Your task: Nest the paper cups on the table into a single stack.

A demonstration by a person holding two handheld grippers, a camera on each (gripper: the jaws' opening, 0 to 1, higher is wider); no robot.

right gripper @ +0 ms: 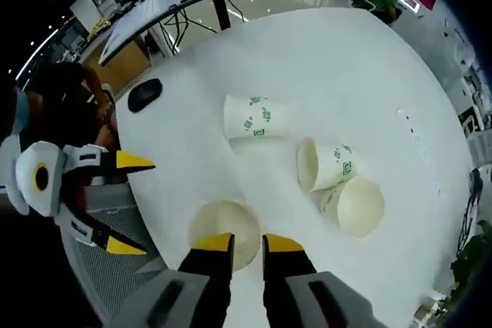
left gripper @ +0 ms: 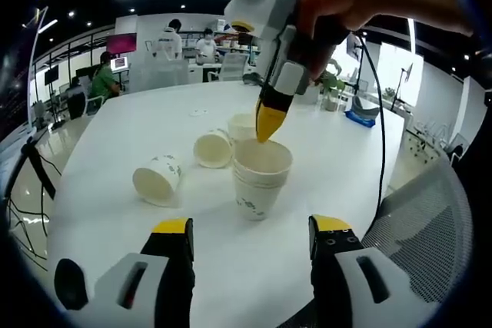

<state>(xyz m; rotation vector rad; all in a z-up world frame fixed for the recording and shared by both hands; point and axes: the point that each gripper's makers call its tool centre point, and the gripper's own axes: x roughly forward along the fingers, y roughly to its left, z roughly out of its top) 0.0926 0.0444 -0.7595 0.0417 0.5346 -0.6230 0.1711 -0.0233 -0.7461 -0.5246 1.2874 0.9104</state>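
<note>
Left gripper view, nearest: the left tongs [left gripper: 250, 237] stand wide apart with yellow tips, nothing between them, low over the white tabletop [left gripper: 115, 144]. The near tabletop edge curves just under them; a grey mesh chair [left gripper: 430, 220] sits off the right side of that edge.

Just beyond, an upright stack of paper cups [left gripper: 260, 179] stands on the tabletop, rims nested, white with a small green print, tapered walls, mouth open upward. The right tongs [left gripper: 269, 122], held by a hand [left gripper: 354, 5], come down from above with yellow tips drawn together at the far rim of the stack; whether they pinch the rim cannot be told from this view.

In the right gripper view the right tongs [right gripper: 246, 243] are nearly closed, a narrow gap between the tips, directly above the round mouth of the stack [right gripper: 223, 232]. The stack sits close to the rounded tabletop edge [right gripper: 154, 190].

Farther in, three loose cups lie on their sides: one lying cup [left gripper: 157, 179] to the left, apart from the stack; a second lying cup [left gripper: 213, 148] and a third cup [left gripper: 242, 126] close together behind the stack. Open white surface stretches beyond them. A dark oval object [right gripper: 144, 94] rests near the tabletop edge. People [left gripper: 104, 74] sit at desks in the background.
</note>
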